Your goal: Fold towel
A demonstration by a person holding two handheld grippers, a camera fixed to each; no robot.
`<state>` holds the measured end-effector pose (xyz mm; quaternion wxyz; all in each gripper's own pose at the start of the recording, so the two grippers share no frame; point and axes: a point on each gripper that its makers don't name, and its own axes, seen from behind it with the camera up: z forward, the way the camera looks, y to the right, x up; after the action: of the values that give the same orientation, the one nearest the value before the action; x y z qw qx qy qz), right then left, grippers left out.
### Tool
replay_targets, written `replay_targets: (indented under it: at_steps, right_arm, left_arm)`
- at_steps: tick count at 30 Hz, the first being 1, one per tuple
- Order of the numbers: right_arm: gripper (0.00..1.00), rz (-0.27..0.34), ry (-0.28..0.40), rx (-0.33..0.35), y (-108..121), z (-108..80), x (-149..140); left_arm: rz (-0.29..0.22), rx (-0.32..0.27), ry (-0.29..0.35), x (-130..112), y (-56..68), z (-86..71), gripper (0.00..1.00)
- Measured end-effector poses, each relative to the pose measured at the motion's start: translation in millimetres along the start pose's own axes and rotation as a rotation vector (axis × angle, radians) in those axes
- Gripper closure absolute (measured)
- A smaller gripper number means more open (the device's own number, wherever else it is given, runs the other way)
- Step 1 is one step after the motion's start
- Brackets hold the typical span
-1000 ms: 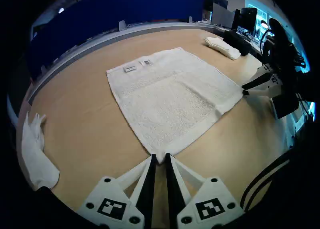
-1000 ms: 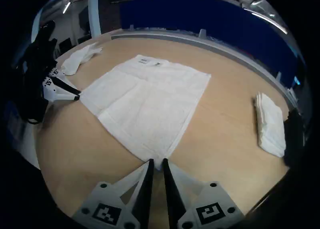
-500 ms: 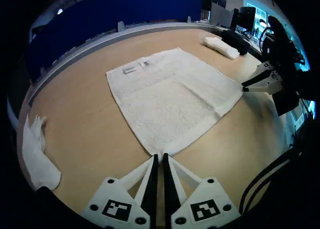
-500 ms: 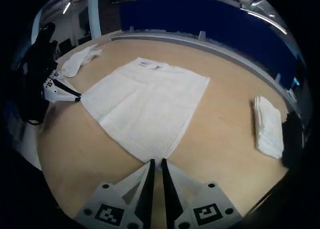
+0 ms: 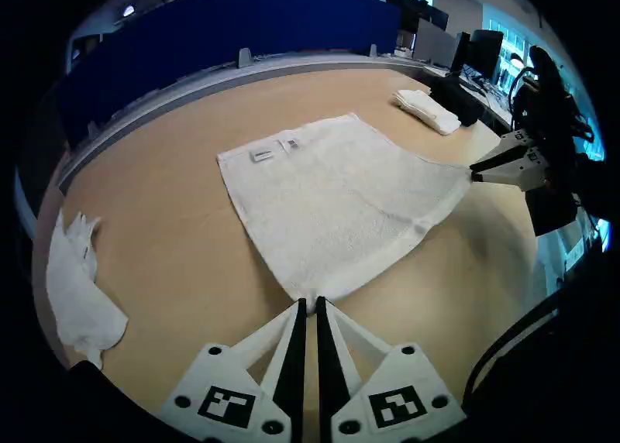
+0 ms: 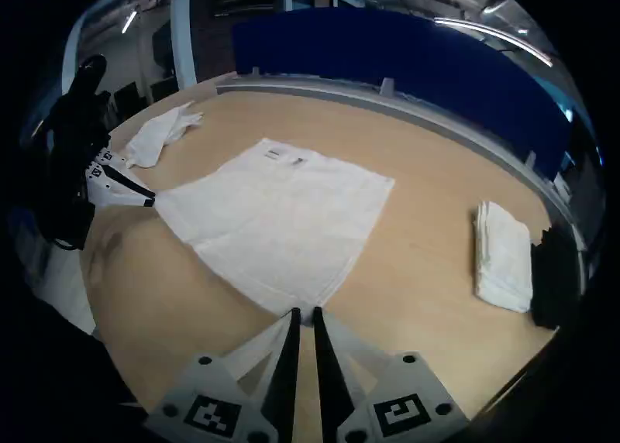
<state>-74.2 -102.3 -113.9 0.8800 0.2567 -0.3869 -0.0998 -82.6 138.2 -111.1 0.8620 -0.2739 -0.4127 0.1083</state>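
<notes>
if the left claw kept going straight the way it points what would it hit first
The white towel: the left claw pinches its near corner, so straight on it likely pushes into that cloth first.

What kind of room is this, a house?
Probably an office, not a house: a blue partition screen runs behind the long wooden desk where the towel lies, and computer monitors stand at its far end.

towel (image 5: 341,195) corners vanish between the tips of my left hand-held gripper (image 5: 310,300) and right hand-held gripper (image 6: 302,311), so the pinch itself is hidden. The towel's two tags (image 5: 275,149) are too tiny to make out, and the black thing (image 6: 554,276) by the folded stack (image 6: 502,257) gets cut off
</notes>
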Motion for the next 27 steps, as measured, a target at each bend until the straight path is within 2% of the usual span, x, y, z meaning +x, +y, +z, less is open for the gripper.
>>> replay_targets:
  at_steps: [17, 23, 27]
  right_arm:
    - [0.88, 0.042, 0.086, 0.001, -12.5, -48.3, 49.6]
    - [0.88, 0.043, 0.095, -0.001, -13.0, -57.5, 54.7]
    - [0.88, 0.048, 0.097, 0.001, -12.9, -58.0, 55.5]
  left_arm:
    - [-0.065, -0.005, 0.052, 39.3, 7.7, -51.8, 0.91]
    - [-0.085, -0.014, 0.06, 45.7, 12.3, -60.6, 0.91]
    - [-0.091, -0.015, 0.056, 43.6, 14.2, -59.9, 0.91]
